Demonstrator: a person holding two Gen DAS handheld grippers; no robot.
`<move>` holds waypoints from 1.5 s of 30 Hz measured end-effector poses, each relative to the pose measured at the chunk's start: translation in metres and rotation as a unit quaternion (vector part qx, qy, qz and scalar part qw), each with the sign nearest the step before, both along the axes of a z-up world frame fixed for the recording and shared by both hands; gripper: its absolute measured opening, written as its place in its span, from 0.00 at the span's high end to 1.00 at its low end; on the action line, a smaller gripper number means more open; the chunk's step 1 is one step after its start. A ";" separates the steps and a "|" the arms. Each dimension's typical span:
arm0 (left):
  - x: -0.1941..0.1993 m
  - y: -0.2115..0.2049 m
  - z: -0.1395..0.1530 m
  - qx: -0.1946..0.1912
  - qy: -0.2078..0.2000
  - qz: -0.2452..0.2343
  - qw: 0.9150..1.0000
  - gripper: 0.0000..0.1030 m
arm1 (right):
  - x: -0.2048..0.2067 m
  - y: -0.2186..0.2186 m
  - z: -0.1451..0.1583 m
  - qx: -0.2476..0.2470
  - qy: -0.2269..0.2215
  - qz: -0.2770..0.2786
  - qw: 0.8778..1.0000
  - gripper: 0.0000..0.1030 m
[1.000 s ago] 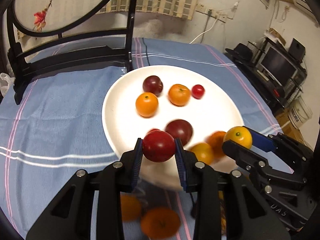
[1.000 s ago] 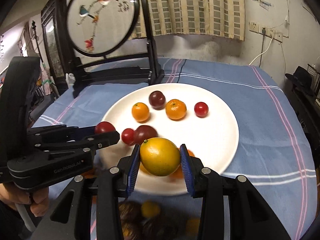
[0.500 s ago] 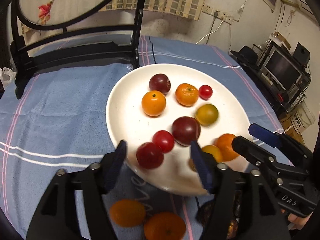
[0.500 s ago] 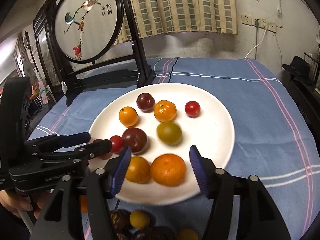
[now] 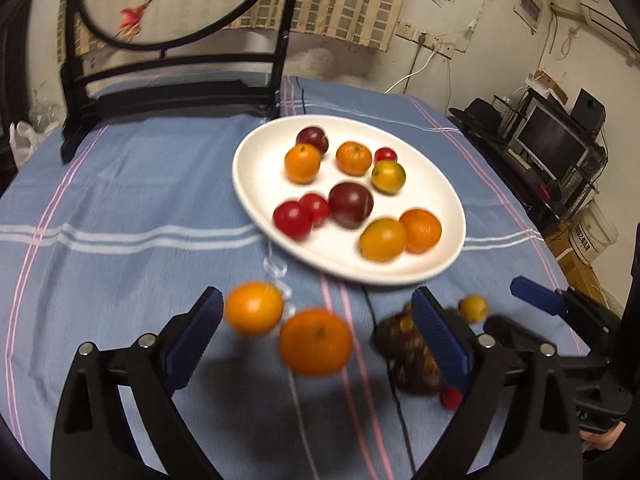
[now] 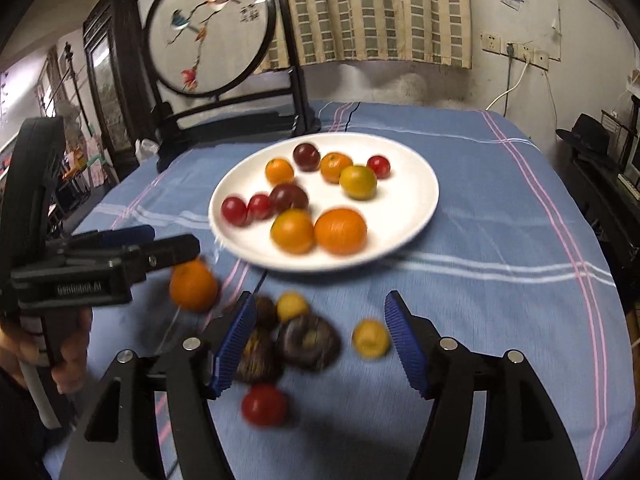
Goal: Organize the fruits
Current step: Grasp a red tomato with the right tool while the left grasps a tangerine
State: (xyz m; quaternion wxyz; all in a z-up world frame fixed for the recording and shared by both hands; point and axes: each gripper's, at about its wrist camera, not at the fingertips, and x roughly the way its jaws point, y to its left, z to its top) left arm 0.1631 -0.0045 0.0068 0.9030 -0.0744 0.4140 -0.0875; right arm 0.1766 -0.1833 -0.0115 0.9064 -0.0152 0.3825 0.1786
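Observation:
A white plate (image 5: 448, 200) (image 6: 412, 200) on the blue cloth holds several fruits: oranges, dark plums, red tomatoes. My left gripper (image 5: 316, 332) is open and empty, over two loose oranges (image 5: 316, 342) on the cloth in front of the plate. My right gripper (image 6: 320, 344) is open and empty, over dark wrinkled fruits (image 6: 308, 342), small yellow fruits (image 6: 371, 338) and a red tomato (image 6: 264, 404). The left gripper also shows in the right wrist view (image 6: 160, 244), and the right gripper in the left wrist view (image 5: 520, 304).
A black wooden stand with a round embroidered screen (image 6: 212, 28) stands behind the plate at the table's back left. A thin dark cable (image 5: 384, 360) lies across the cloth. Shelves with a monitor (image 5: 552, 144) stand beyond the table's right edge.
Both grippers let go of their fruits onto the plate, the left a red tomato and the right a yellow-green citrus. Both then drew back toward the loose fruit on the cloth.

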 end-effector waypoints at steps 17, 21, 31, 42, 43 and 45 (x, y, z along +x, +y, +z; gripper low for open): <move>-0.036 0.010 -0.026 0.018 -0.005 0.006 1.000 0.09 | -0.030 0.030 -0.034 -0.038 0.037 0.039 0.998 0.33; -0.035 0.007 -0.029 0.025 0.001 0.001 1.000 0.09 | -0.029 0.030 -0.038 -0.045 0.041 0.036 0.998 0.34; -0.033 0.005 -0.034 0.028 0.010 -0.003 1.000 0.09 | -0.029 0.033 -0.042 -0.062 0.044 0.033 0.997 0.71; -0.031 -0.001 -0.041 0.022 0.033 -0.024 0.999 0.09 | -0.024 0.015 -0.037 -0.039 0.051 0.002 0.998 0.71; -0.031 -0.003 -0.041 0.023 0.031 -0.025 0.999 0.09 | -0.023 0.014 -0.037 -0.038 0.052 0.001 0.998 0.71; -0.031 -0.007 -0.042 0.032 0.030 -0.030 0.999 0.16 | -0.023 0.012 -0.035 -0.034 0.052 -0.001 0.998 0.71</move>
